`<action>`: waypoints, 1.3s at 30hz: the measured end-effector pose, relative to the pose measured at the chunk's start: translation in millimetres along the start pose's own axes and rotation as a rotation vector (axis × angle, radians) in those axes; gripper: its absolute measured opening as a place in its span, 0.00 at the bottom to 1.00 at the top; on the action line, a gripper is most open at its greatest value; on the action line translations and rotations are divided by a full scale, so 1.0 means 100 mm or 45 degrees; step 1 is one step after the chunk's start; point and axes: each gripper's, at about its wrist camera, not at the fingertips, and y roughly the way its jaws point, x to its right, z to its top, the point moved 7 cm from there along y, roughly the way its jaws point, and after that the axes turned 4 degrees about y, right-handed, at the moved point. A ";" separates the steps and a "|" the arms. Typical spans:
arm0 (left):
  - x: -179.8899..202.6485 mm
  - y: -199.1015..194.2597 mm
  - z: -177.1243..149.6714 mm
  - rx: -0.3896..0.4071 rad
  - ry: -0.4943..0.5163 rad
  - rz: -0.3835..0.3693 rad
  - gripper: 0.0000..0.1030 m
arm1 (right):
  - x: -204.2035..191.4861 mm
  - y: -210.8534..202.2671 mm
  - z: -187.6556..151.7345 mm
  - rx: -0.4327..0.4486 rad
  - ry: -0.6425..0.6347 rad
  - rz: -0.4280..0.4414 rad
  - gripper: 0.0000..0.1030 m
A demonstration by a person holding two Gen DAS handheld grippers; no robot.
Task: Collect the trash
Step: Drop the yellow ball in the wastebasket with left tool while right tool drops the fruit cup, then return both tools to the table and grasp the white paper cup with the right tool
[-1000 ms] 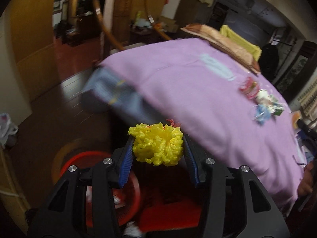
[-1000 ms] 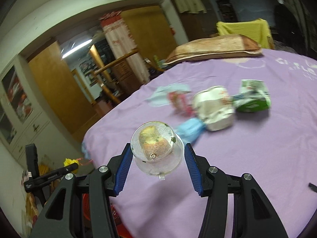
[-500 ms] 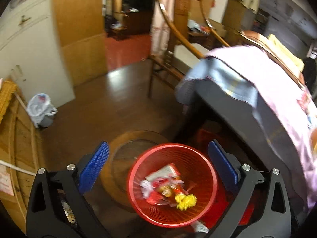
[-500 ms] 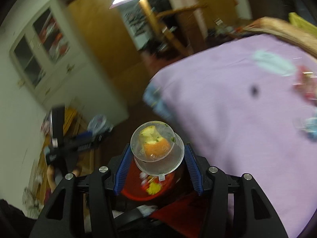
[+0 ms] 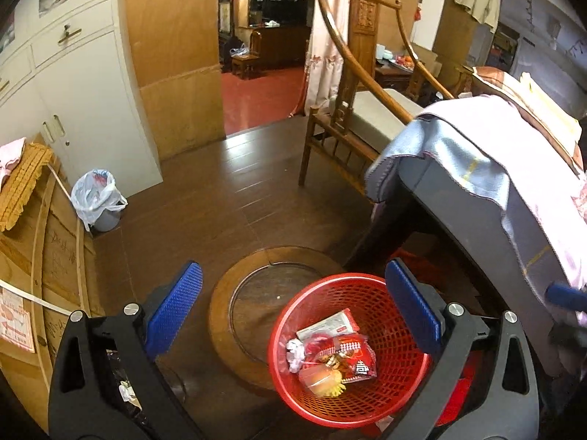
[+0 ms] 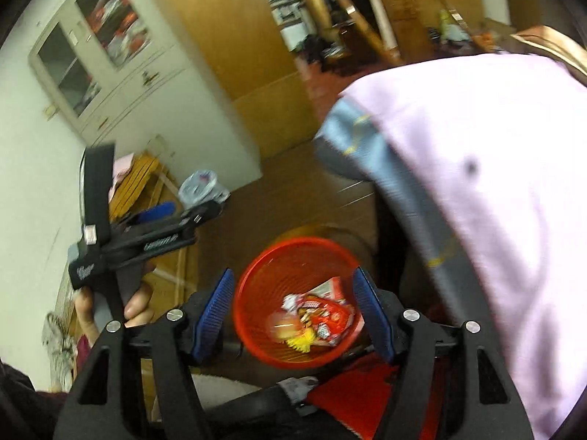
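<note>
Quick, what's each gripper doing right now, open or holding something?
Left gripper: open wide, empty, above the red basket.
Right gripper: jaws just opened further, nothing between them, also over the basket.

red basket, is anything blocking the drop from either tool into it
Nothing visible does. The left tool and the right tool both sit open and empty above the red basket, whose mouth is uncovered. The right tool's jaws have just been opening. Wrappers lie low inside, well under the rim.
</note>
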 end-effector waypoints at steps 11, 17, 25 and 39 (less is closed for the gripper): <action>1.10 -0.34 0.06 0.040 0.208 -0.137 0.93 | 1.02 -1.23 -0.10 0.348 0.185 -0.211 0.67; 2.02 -0.47 0.12 0.048 0.382 -0.256 0.93 | 1.81 -2.06 -0.38 0.552 0.317 -0.414 0.73; 3.52 -0.45 0.22 0.026 0.643 -0.429 0.93 | 2.82 -2.79 -0.80 0.674 0.515 -0.663 0.76; 5.27 -0.05 0.27 -0.051 0.912 -0.508 0.93 | 3.24 -2.90 -0.97 0.713 0.662 -0.595 0.81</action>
